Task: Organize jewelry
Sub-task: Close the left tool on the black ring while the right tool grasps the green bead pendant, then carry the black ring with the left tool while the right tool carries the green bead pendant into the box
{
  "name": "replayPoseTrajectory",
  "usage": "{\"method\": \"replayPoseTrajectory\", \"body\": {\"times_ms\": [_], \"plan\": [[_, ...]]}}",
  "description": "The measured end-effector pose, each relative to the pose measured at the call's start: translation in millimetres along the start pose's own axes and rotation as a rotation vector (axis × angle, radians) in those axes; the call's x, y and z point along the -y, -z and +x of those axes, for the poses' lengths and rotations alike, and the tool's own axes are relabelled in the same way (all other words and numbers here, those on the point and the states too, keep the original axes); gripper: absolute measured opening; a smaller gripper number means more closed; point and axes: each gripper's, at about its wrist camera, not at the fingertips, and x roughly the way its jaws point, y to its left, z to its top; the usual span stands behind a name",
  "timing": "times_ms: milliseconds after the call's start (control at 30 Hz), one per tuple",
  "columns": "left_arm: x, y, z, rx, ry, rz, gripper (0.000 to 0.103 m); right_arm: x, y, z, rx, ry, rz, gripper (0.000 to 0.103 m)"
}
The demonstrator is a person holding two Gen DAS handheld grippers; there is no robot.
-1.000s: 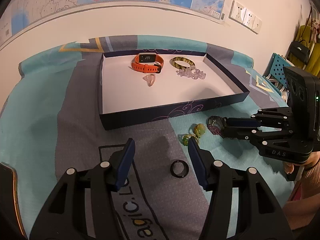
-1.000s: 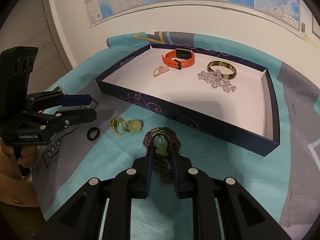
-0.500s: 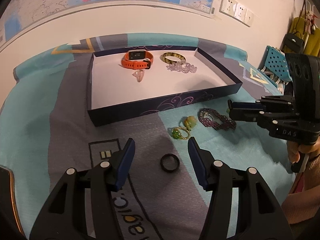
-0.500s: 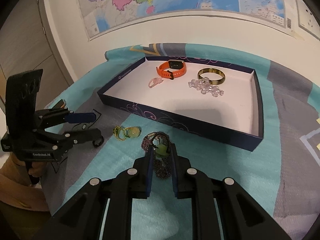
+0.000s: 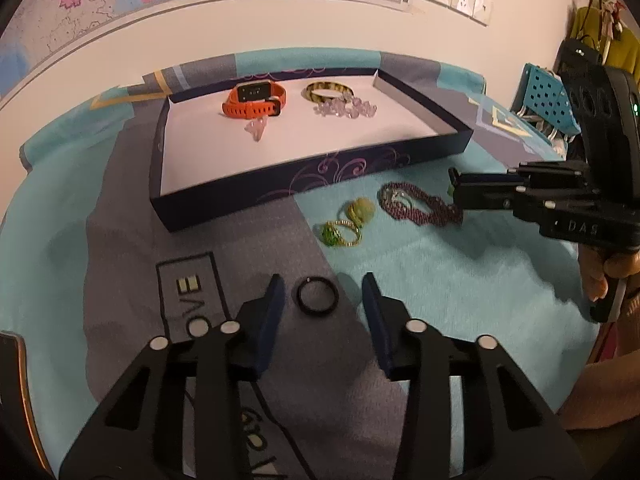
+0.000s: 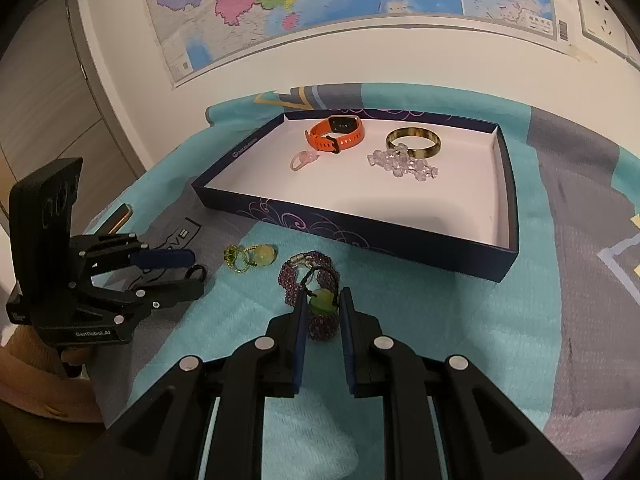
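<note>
On the teal cloth [image 5: 460, 280], at 6 o'clock of the navy tray [image 5: 280, 184] | left gripper [image 5: 323, 294]: jaws just been closing, black ring [image 5: 317, 300] between, untouched | right gripper [image 6: 322, 305]: clamped on green bead [image 6: 322, 302] of purple bracelet [image 6: 294, 276] | orange watch [image 6: 336, 134] in tray at 12 o'clock

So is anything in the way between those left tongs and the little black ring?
Nothing visible. The black ring lies flat on the cloth, already between the two fingers of the left tongs, whose jaws have just been closing but do not yet touch it. The gold-and-green ring lies farther off, toward the box.
</note>
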Motion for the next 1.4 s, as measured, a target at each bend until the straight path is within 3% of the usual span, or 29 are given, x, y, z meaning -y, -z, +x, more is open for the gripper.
{"method": "replayPoseTrajectory", "body": {"times_ms": [300, 667, 1400], "plan": [[2.5, 4.2, -2.7, -0.001, -0.030, -0.001, 0.023, -0.4, 1.0, -1.0, 0.009, -0.006, 0.002, 0.014], [-0.8, 1.5, -6.1, 0.011, -0.014, -0.019, 0.023, 2.0, -2.9, -6.7, 0.033, 0.002, 0.012, 0.014], [-12.2, -33.0, -23.1, 0.120, -0.021, -0.033, 0.023, 7.4, -29.7, -14.1, 0.085, 0.032, -0.013, 0.014]]}}
